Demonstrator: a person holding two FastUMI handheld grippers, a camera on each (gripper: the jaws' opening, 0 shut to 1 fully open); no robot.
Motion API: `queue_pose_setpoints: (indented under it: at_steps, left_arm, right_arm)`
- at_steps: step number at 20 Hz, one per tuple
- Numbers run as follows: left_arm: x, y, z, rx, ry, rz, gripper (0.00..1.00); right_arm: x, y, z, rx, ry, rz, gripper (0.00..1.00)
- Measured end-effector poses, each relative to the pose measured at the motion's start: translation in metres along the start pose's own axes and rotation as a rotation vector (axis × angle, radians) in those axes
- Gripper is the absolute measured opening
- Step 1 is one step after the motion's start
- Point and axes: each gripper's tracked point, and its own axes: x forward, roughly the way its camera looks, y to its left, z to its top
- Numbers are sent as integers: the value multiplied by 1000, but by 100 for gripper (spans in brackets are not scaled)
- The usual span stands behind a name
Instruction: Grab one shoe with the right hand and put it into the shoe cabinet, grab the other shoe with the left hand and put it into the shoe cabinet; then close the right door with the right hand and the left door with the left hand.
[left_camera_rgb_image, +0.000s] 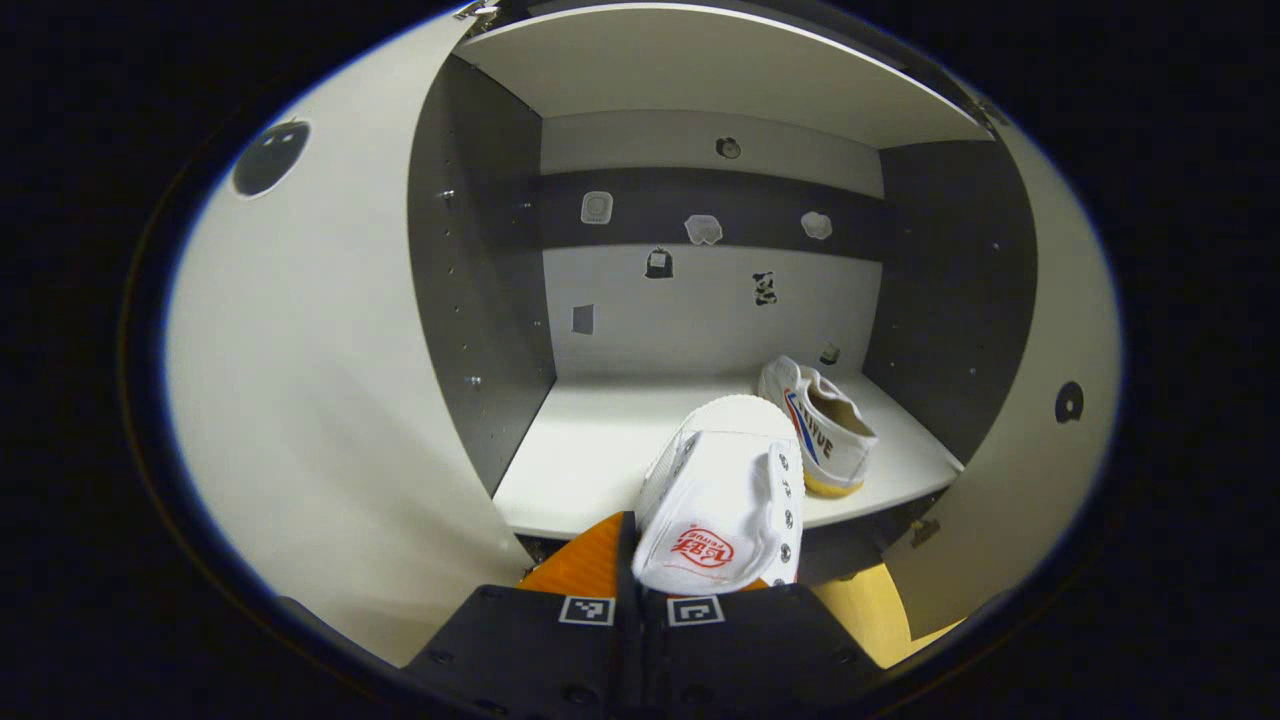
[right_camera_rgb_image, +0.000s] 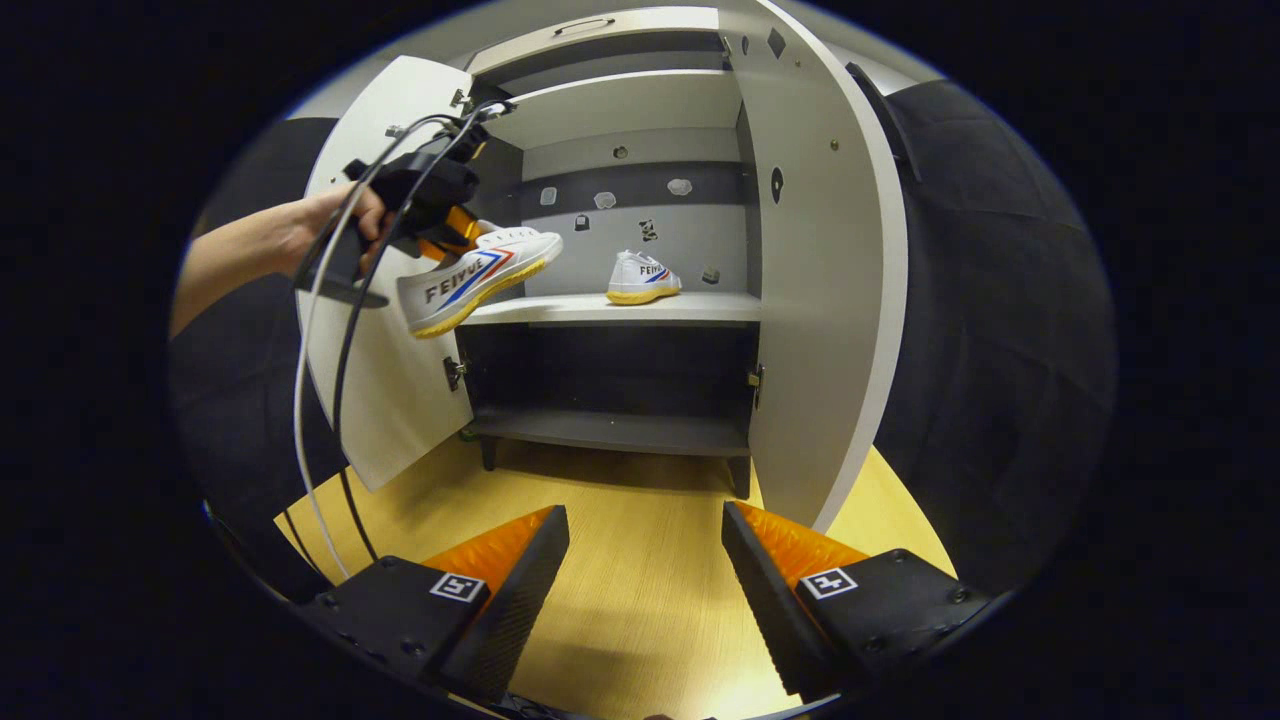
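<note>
The left tongs (left_camera_rgb_image: 640, 590) are clenched on a white shoe (left_camera_rgb_image: 722, 505), holding it in the air just before the front edge of the cabinet shelf (left_camera_rgb_image: 590, 450). The right tongs (right_camera_rgb_image: 645, 570) are released, jaws spread wide, low over the wooden floor (right_camera_rgb_image: 640, 540). The other shoe (right_camera_rgb_image: 643, 278) sits on the shelf's right part, between the open left door (right_camera_rgb_image: 385, 300) and open right door (right_camera_rgb_image: 820, 300).
</note>
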Motion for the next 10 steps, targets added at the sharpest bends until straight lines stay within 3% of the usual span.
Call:
queue_pose_setpoints:
  at_steps: [4, 10]
  left_arm:
    - [59, -3, 45, 35, 19, 35, 5]
    - [130, -19, 50, 4, 86, 72, 5]
  right_arm:
    - [1, -7, -3, 9, 6, 11, 98]
    - [-6, -3, -16, 27, 45, 60, 98]
